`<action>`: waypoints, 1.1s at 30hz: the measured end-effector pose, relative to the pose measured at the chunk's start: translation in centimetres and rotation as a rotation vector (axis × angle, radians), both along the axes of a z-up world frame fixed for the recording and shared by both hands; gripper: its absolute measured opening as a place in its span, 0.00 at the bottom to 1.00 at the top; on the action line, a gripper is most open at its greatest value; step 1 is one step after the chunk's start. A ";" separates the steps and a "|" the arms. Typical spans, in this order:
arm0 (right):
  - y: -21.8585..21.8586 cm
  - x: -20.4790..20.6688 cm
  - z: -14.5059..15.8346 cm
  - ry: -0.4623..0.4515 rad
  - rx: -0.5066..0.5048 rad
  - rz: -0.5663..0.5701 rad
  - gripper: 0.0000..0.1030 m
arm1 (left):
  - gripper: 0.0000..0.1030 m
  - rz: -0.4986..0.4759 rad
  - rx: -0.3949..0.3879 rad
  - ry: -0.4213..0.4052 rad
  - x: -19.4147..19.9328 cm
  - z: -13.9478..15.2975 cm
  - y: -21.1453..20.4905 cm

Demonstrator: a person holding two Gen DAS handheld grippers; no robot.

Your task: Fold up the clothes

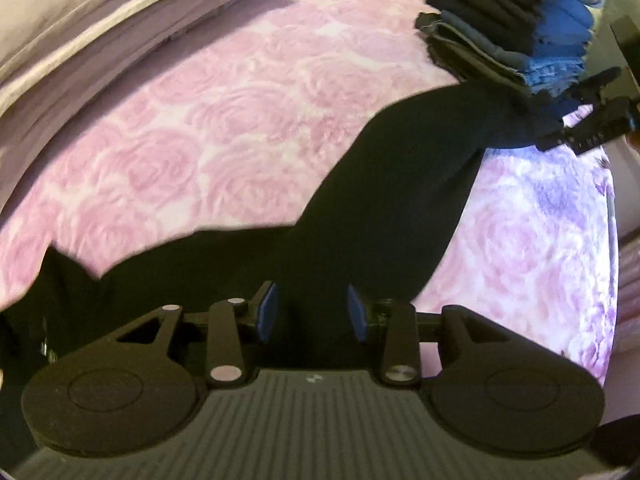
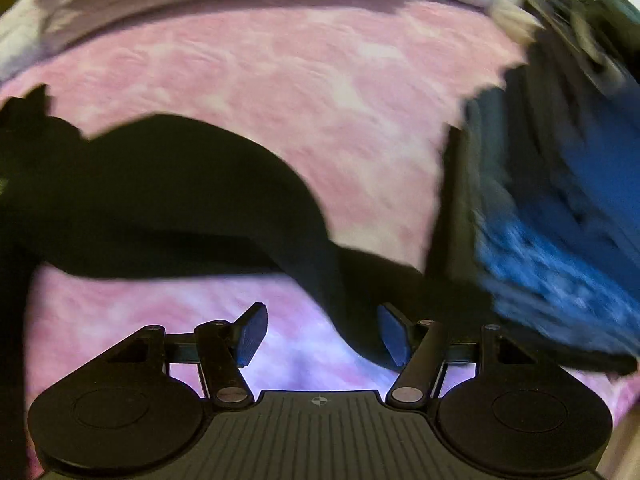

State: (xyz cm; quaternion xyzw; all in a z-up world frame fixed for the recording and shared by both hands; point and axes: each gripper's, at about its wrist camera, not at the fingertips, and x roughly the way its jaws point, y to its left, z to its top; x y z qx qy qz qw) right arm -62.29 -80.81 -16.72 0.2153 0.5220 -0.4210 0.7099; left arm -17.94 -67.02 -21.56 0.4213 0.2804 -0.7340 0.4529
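A long black garment (image 1: 380, 184) stretches across the pink rose-patterned bedspread (image 1: 240, 100). My left gripper (image 1: 313, 312) is shut on one end of it, and dark fabric fills the gap between the blue pads. The far end reaches my right gripper (image 1: 588, 120) at the upper right. In the right wrist view, the right gripper (image 2: 323, 336) stands open. The black garment (image 2: 180, 192) drapes past its right pad (image 2: 394, 338), and bedspread shows between the pads. That view is blurred by motion.
A tall stack of folded dark and blue denim clothes (image 1: 512, 40) stands at the far right of the bed, close beside the right gripper (image 2: 560, 200). Pale bunched bedding (image 1: 80, 40) lines the far edge. The pink bedspread (image 2: 300, 80) spreads across the middle.
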 end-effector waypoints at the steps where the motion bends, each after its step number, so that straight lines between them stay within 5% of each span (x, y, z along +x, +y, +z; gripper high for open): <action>1: 0.9 -0.4 -0.1 0.040 -0.045 0.046 0.62 | 0.32 -0.023 -0.011 -0.001 -0.5 0.0 -0.6; 3: 2.5 -1.0 -0.3 0.122 -0.140 0.160 0.64 | 0.33 -0.068 -0.032 -0.002 -1.5 0.0 -1.7; 6: 4.6 -1.1 -1.4 0.250 -0.301 0.386 0.83 | 0.33 -0.143 -0.058 -0.007 -3.2 -0.2 -3.2; 10: 5.0 -1.3 -3.3 0.254 -0.328 0.638 0.83 | 0.34 -0.221 -0.066 -0.053 -5.5 -1.2 -4.6; 11: 4.5 -1.4 -3.5 0.235 -0.308 0.655 0.70 | 0.33 -0.226 -0.064 -0.057 -5.8 -1.4 -4.8; 12: 4.1 -1.6 -3.4 0.210 -0.277 0.654 0.51 | 0.33 -0.222 -0.063 -0.058 -5.8 -1.3 -4.9; 13: 3.7 -1.8 -3.0 0.199 -0.231 0.639 0.11 | 0.33 -0.211 -0.065 -0.053 -5.6 -0.9 -4.9; 14: 3.4 -2.0 -2.6 0.192 -0.183 0.623 0.05 | 0.33 -0.200 -0.068 -0.047 -5.4 -0.3 -4.8; 20: -0.4 -5.8 7.9 -0.151 0.275 0.200 0.05 | 0.33 -0.122 -0.100 -0.009 -4.2 3.4 -4.6; 23: -3.6 -7.2 11.3 -0.221 0.228 0.089 0.05 | 0.33 -0.098 -0.102 0.001 -4.5 3.1 -5.8; 25: -4.4 -6.6 10.2 -0.180 0.154 0.116 0.05 | 0.33 -0.122 -0.101 -0.005 -5.2 2.3 -6.3; 27: -3.6 -5.3 8.4 -0.096 0.076 0.209 0.22 | 0.33 -0.206 -0.122 -0.027 -6.4 1.9 -5.7; 28: -2.1 -4.4 7.1 -0.028 0.033 0.297 0.69 | 0.33 -0.247 -0.134 -0.033 -6.9 1.8 -5.3; 29: -0.7 -3.4 5.7 0.041 -0.010 0.384 0.99 | 0.34 -0.273 -0.138 -0.042 -7.4 1.6 -5.0; 33: 5.7 -2.0 0.9 0.112 -0.077 0.654 0.99 | 0.33 -0.319 -0.126 -0.064 -8.1 0.0 -3.9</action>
